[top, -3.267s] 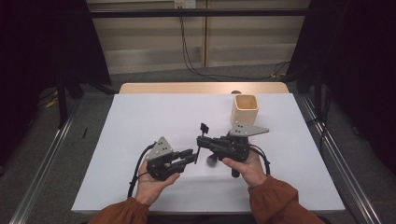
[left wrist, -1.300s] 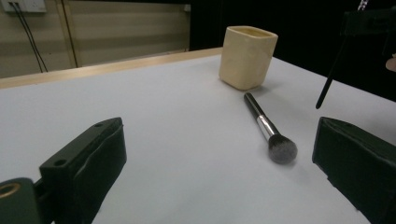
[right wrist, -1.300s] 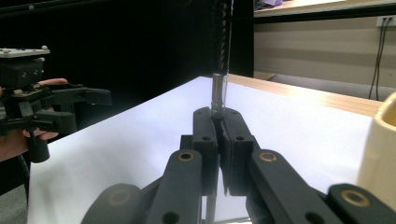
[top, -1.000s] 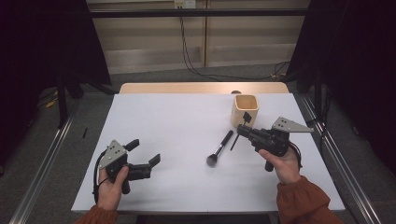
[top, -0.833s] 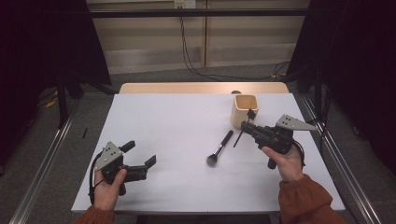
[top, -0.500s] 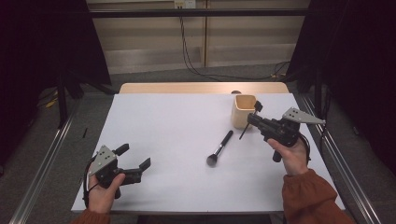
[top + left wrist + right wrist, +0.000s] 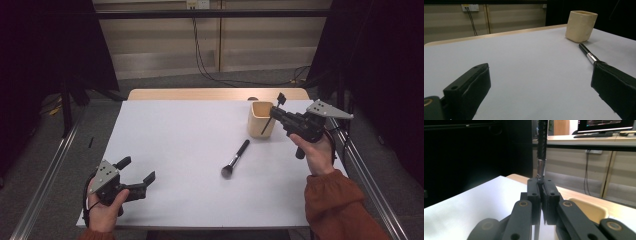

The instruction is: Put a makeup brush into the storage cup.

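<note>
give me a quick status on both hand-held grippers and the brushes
Right hand-held gripper shut on thin brush, beside the cup. Left hand-held gripper open, empty. Big brush lies mid-table. Nothing in the way.

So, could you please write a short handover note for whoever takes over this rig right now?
Right gripper: shut on a thin brush, held beside the beige cup at the table's far right, bristle end up, handle end pointing down by the cup's rim.
Left gripper: open, holding nothing, near the front left corner of the white table.
Large makeup brush: lying flat on the table, in front of the cup and apart from it.
Done: thin brush picked up and brought to the cup.
Left: probably lower the thin brush into the cup, then collect the large makeup brush.
</note>
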